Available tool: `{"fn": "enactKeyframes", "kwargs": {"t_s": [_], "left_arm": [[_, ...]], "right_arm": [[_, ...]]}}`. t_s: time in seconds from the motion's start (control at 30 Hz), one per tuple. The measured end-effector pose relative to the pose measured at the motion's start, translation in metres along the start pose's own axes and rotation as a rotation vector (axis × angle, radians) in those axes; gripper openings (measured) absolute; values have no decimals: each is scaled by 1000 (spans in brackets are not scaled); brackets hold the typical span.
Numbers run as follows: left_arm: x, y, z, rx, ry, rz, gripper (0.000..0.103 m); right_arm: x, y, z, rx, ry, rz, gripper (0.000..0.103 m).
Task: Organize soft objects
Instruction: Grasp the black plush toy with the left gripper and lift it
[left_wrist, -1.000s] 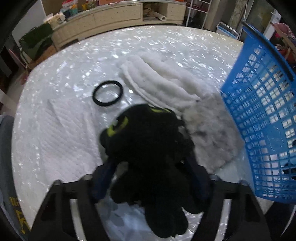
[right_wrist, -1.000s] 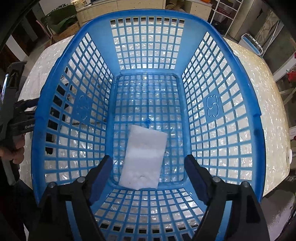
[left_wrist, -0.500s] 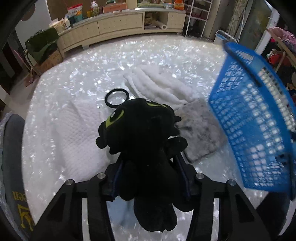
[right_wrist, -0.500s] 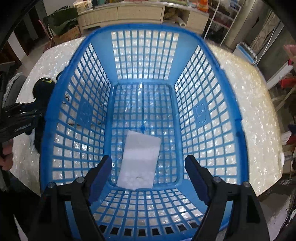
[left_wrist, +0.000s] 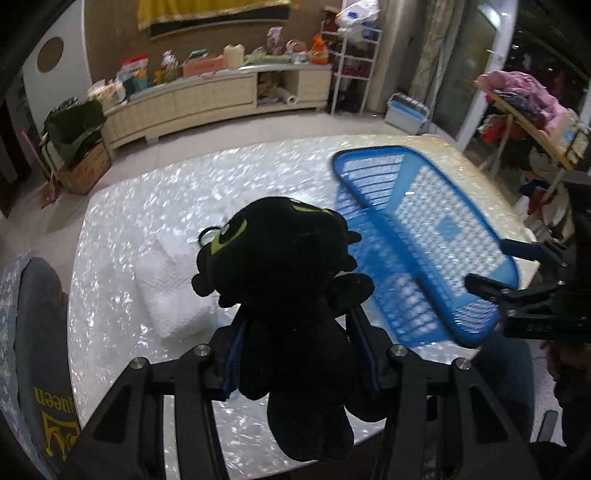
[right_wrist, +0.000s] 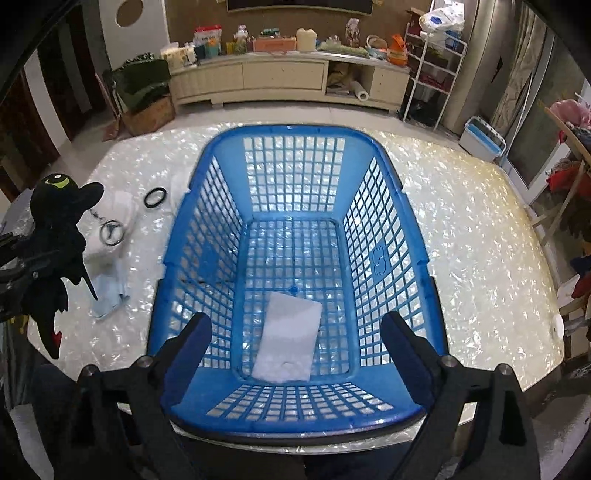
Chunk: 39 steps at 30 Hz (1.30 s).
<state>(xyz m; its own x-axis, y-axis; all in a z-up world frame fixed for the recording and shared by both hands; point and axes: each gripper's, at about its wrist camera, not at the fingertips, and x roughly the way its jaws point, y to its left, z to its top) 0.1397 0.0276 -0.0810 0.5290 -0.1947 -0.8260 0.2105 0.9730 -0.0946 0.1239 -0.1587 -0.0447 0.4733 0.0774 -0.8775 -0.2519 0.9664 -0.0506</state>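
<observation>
Two hand-held grippers work above a table (right_wrist: 461, 229) with a shiny, pearl-flecked white top. The left gripper (left_wrist: 299, 360) pinches a black plush toy (left_wrist: 291, 280) around its middle, the blue pads pressed into both sides of its body; the toy has yellow-green eyes, small wings and legs that dangle below the fingers, and it hangs in the air clear of the table. From the right wrist view the same toy (right_wrist: 55, 236) shows at the far left, held up beside a blue plastic basket (right_wrist: 295, 192) with lattice walls. The right gripper (right_wrist: 297, 354) is spread wide with nothing between its pads; its jaws have just been opening, and its two fingers straddle the near end of the basket from above. Inside the basket, a white rectangular pad (right_wrist: 290, 341) lies flat on the floor near the front wall. On the table left of the basket lie folded white cloths (right_wrist: 110, 236), a pale blue cloth (right_wrist: 109, 295), a black ring (right_wrist: 155, 197) and a thin metal ring (right_wrist: 111, 232). In the left wrist view a folded white towel (left_wrist: 170, 284) lies on the table below the toy, with the basket (left_wrist: 424, 236) to its right, blurred.
</observation>
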Motion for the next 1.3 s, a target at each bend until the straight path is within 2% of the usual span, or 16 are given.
{"fn": "enactKeyframes", "kwargs": {"t_s": [0.1, 0.3, 0.6, 0.9, 1.3], "left_arm": [[-15, -14, 1, 26, -23, -23, 49], [-26, -36, 7, 71, -42, -45, 49], [-24, -74, 36, 169, -55, -66, 49], [6, -105, 65, 257, -21, -67, 49], [62, -133, 90, 389, 44, -71, 49]], "right_arm": [[-6, 4, -3, -21, -28, 10, 100], [-24, -1, -6, -25, -77, 42, 103], [-30, -27, -6, -19, -125, 50, 103], [-21, -53, -1, -2, -140, 66, 103], [-3, -70, 4, 17, -108, 66, 103]]}}
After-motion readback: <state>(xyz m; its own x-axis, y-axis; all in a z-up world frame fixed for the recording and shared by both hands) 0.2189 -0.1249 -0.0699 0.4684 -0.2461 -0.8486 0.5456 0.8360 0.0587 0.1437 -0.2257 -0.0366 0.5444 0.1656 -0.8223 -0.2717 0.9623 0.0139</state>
